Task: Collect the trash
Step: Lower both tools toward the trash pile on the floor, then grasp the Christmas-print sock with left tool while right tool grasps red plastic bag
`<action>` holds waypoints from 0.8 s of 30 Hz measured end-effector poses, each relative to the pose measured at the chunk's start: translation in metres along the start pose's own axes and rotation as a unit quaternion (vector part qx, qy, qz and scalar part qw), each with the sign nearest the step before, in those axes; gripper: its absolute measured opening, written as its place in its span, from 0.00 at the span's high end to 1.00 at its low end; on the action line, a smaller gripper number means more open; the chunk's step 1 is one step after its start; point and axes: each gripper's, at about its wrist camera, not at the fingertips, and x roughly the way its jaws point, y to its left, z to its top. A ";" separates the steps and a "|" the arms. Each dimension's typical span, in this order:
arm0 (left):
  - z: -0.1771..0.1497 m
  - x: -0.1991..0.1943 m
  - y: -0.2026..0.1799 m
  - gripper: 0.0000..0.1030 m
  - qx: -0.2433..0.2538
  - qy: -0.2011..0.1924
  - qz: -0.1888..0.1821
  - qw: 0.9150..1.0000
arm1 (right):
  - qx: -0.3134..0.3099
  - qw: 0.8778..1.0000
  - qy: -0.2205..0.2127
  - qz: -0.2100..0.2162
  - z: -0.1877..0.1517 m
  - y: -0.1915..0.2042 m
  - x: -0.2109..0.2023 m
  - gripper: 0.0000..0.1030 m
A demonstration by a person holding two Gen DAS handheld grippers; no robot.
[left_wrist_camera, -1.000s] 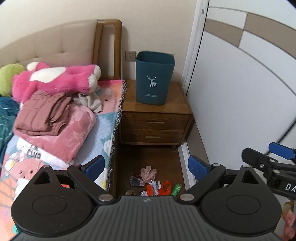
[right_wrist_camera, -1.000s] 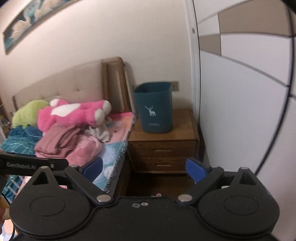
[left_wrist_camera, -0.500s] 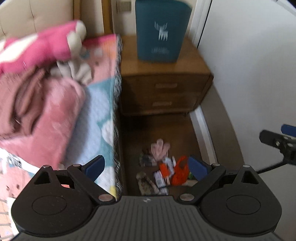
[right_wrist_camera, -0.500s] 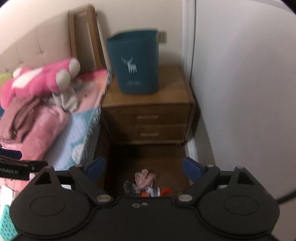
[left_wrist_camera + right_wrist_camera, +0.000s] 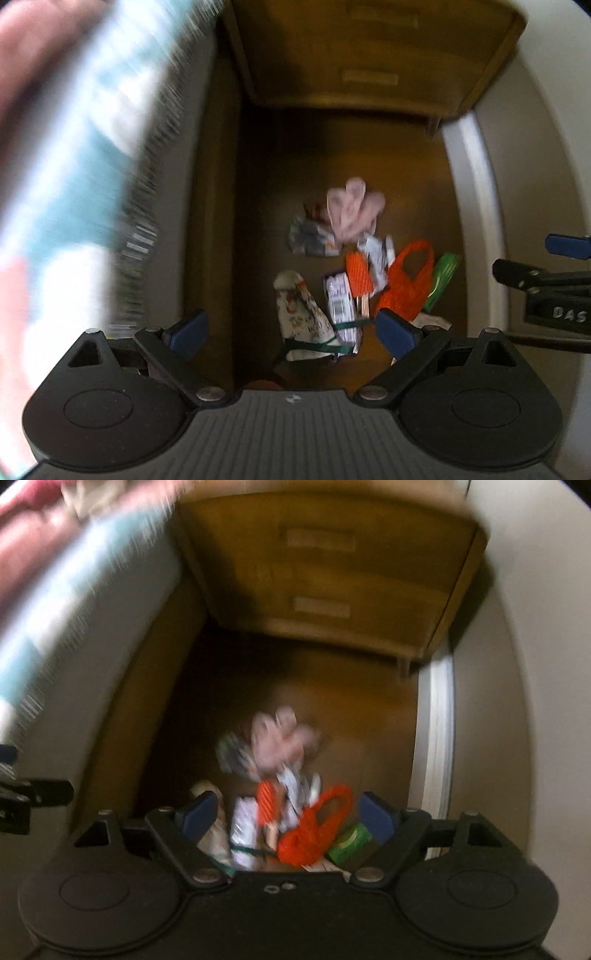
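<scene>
While both grippers, left (image 5: 291, 330) and right (image 5: 286, 814), gape apart, trash (image 5: 364, 266) litters the floor (image 5: 295, 166) by the nightstand (image 5: 369, 55).

Both wrist cameras looked steeply down along their fingers at the wooden floor (image 5: 295, 166) between the bed (image 5: 74, 147) and the nightstand (image 5: 369, 55). They shared the trash pile (image 5: 354, 258), seen blurred in the right view (image 5: 291, 794). The left view also caught the right gripper (image 5: 546, 266) at its right edge.
</scene>
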 end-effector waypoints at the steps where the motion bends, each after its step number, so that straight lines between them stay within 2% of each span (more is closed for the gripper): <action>1: -0.002 0.023 -0.004 0.05 -0.004 0.010 0.001 1.000 | -0.001 1.000 0.012 -0.002 -0.008 -0.003 0.024 0.21; 5: -0.018 0.116 -0.015 0.05 -0.011 0.055 0.007 0.998 | 0.005 0.999 0.053 -0.008 -0.040 -0.013 0.109 0.24; 8: -0.030 0.172 -0.019 0.05 -0.003 0.070 0.015 0.997 | 0.007 0.997 0.074 -0.009 -0.059 -0.014 0.159 0.24; 10: -0.036 0.207 -0.022 0.05 0.007 0.078 0.022 0.997 | 0.001 0.996 0.088 -0.025 -0.068 -0.015 0.191 0.25; 12: -0.040 0.244 -0.024 0.05 -0.003 0.094 0.023 0.995 | -0.008 0.995 0.098 -0.023 -0.078 -0.016 0.218 0.25; 15: -0.044 0.283 -0.025 0.06 -0.006 0.099 0.032 0.995 | -0.021 0.994 0.104 -0.031 -0.086 -0.018 0.256 0.28; 20: -0.041 0.331 -0.025 0.07 -0.019 0.107 0.030 0.994 | -0.019 0.994 0.101 -0.042 -0.094 -0.019 0.294 0.28; 24: -0.031 0.359 -0.020 0.18 -0.044 0.115 0.020 0.992 | -0.010 0.993 0.103 -0.051 -0.094 -0.022 0.314 0.32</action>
